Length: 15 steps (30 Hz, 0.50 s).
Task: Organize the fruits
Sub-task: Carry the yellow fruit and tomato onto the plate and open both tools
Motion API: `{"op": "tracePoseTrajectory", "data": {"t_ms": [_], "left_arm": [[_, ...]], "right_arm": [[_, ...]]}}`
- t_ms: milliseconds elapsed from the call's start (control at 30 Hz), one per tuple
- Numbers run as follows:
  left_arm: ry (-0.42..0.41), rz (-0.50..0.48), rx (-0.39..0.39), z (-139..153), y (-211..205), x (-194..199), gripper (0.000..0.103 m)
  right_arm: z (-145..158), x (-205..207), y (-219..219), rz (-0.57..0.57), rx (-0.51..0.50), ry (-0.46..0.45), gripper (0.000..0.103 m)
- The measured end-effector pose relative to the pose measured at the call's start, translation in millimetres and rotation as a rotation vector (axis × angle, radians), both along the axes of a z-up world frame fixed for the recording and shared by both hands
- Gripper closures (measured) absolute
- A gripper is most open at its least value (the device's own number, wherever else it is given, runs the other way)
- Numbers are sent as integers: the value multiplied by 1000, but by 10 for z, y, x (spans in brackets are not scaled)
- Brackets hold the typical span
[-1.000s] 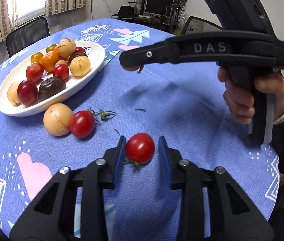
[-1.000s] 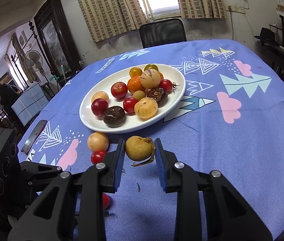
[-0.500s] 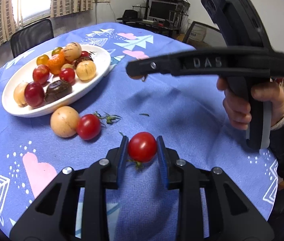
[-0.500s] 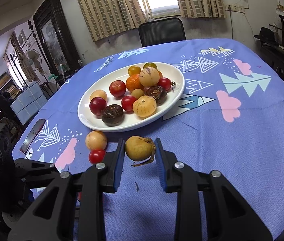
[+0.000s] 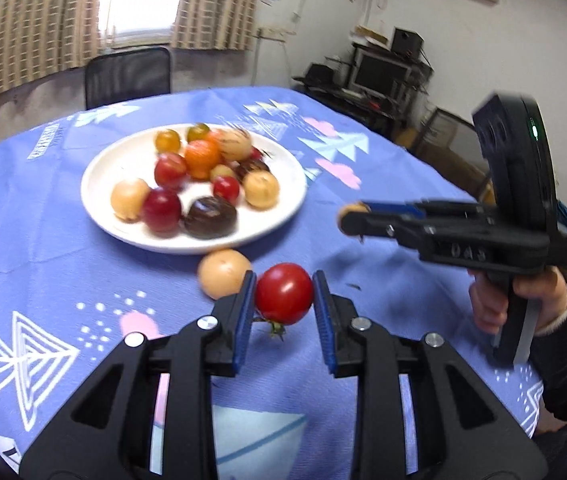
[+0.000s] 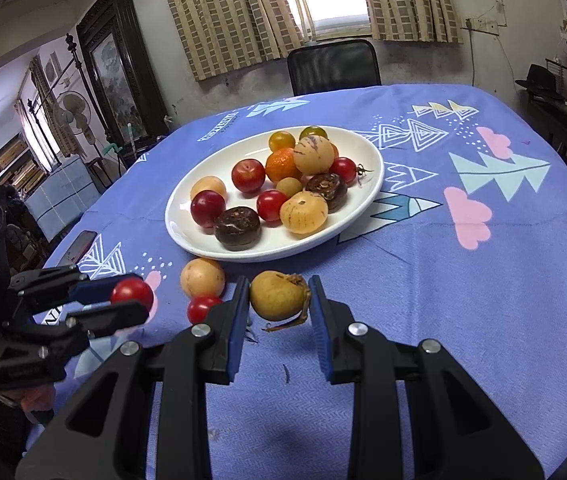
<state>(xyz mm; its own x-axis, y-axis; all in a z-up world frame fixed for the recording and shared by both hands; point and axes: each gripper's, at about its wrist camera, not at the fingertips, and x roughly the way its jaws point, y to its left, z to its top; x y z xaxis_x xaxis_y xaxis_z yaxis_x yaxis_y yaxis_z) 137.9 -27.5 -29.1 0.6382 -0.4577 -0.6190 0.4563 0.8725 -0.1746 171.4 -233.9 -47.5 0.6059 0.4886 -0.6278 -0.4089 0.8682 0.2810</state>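
Both loaded mid-carry: left tool (image 5: 284,294) grips a red tomato (image 5: 284,293), right tool (image 6: 279,296) a yellow fruit (image 6: 276,295); next, release onto the plate (image 6: 367,200) at twelve o'clock.

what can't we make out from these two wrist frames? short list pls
- Red tomato on the cloth: hidden in the left wrist view behind the left gripper and its held tomato; partly covered by the right gripper finger in the right wrist view.
- Plate fruit: motion-blurred in the left wrist view.
- Yellow fruit in the right gripper: only a sliver shows in the left wrist view.
- Phone-like object: too small to tell.
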Motion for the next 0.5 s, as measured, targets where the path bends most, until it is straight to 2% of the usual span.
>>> {"op": "tracePoseTrajectory", "data": {"t_ms": [200,500], "left_arm": [[-12,72,15,206,160,281,74],[0,197,45,339,290,1064,74]], "right_arm": [[142,152,155,18,-4,-28,73],[300,792,396,-13,-36,-49,73]]}}
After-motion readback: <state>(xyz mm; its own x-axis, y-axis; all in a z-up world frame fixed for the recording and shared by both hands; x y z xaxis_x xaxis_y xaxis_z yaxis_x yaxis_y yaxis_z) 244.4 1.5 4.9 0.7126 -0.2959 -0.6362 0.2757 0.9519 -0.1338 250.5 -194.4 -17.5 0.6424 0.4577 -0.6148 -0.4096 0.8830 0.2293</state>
